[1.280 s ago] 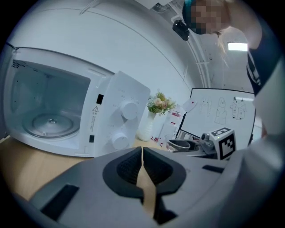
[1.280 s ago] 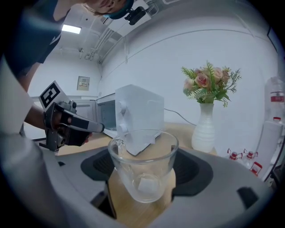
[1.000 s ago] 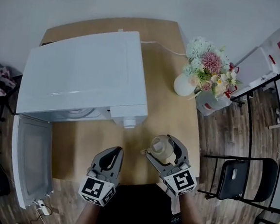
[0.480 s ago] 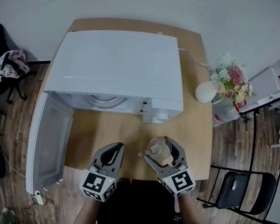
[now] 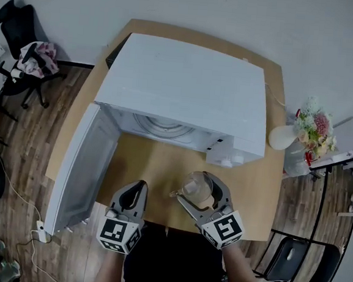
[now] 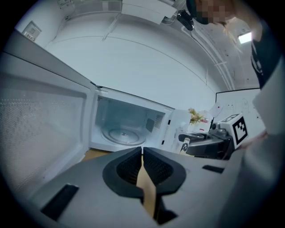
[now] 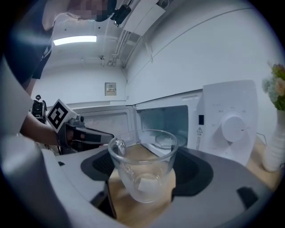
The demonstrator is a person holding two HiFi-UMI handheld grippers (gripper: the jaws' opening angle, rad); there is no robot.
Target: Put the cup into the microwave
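Observation:
A clear glass cup (image 5: pixel 197 189) with a handle is held upright between the jaws of my right gripper (image 5: pixel 200 190), above the wooden table in front of the microwave. In the right gripper view the cup (image 7: pixel 142 169) fills the space between the dark pads. The white microwave (image 5: pixel 187 92) stands at the back of the table with its door (image 5: pixel 82 166) swung open to the left; the glass turntable (image 6: pixel 121 133) shows inside. My left gripper (image 5: pixel 132 195) sits at the table's near edge, jaws shut and empty, seen as the left gripper (image 6: pixel 142 153) with pads touching.
A white vase of flowers (image 5: pixel 309 132) stands at the table's right end. The wooden table (image 5: pixel 149 172) has bare surface between the microwave and the grippers. A black office chair (image 5: pixel 25 50) is at the far left, a black chair (image 5: pixel 298 264) at the right.
The head view has shifted so the microwave sits more to the right and its cavity shows more. Both grippers keep about the same places; the cup stays held.

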